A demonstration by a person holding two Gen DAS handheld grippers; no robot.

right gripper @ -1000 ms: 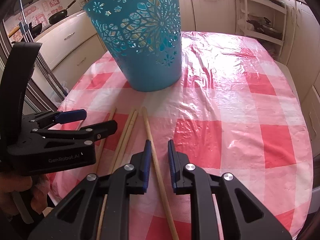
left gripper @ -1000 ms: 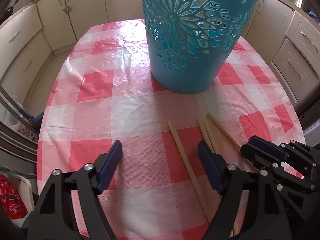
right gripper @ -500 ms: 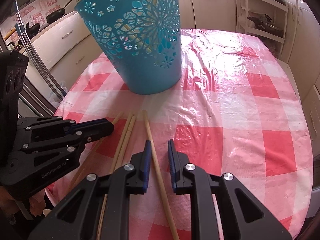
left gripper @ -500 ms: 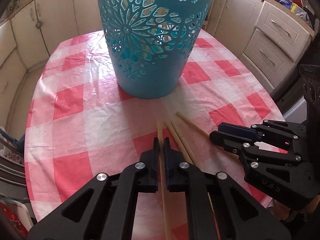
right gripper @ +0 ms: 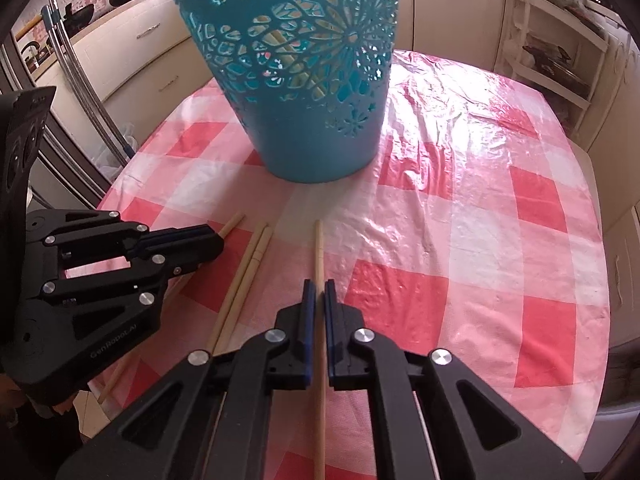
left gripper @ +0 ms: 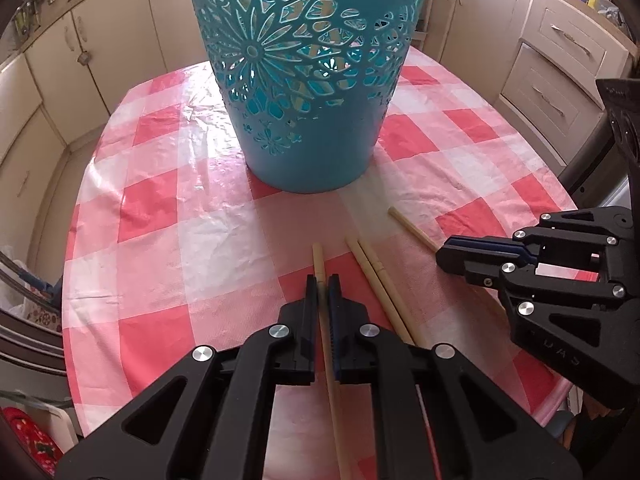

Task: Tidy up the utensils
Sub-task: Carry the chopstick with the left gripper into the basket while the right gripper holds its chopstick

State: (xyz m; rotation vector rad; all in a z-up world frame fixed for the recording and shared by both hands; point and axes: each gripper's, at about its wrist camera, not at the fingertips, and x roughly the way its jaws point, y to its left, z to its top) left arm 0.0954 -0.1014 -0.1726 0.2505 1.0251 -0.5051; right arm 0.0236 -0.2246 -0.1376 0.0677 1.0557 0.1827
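A teal cut-out basket (left gripper: 308,92) stands on the red-and-white checked tablecloth (left gripper: 160,208); it also shows in the right wrist view (right gripper: 304,80). Several wooden chopsticks lie in front of it. My left gripper (left gripper: 323,280) is shut on one chopstick (left gripper: 318,258), the leftmost. My right gripper (right gripper: 319,285) is shut on another chopstick (right gripper: 318,248), the rightmost. A pair of chopsticks (left gripper: 370,266) lies between the two grippers, and also shows in the right wrist view (right gripper: 252,260). The right gripper (left gripper: 452,256) appears at the right of the left wrist view, the left gripper (right gripper: 212,242) at the left of the right wrist view.
Chopsticks stand inside the basket, seen through its holes (right gripper: 280,48). Cream kitchen cabinets (left gripper: 560,64) surround the round table. A shelf rack (right gripper: 552,52) stands behind right. The table edge (left gripper: 72,320) drops off close at the left.
My left gripper has swung right and closed on the leftmost chopstick. My right gripper has closed tighter on its chopstick. Both grippers sit nearer the basket.
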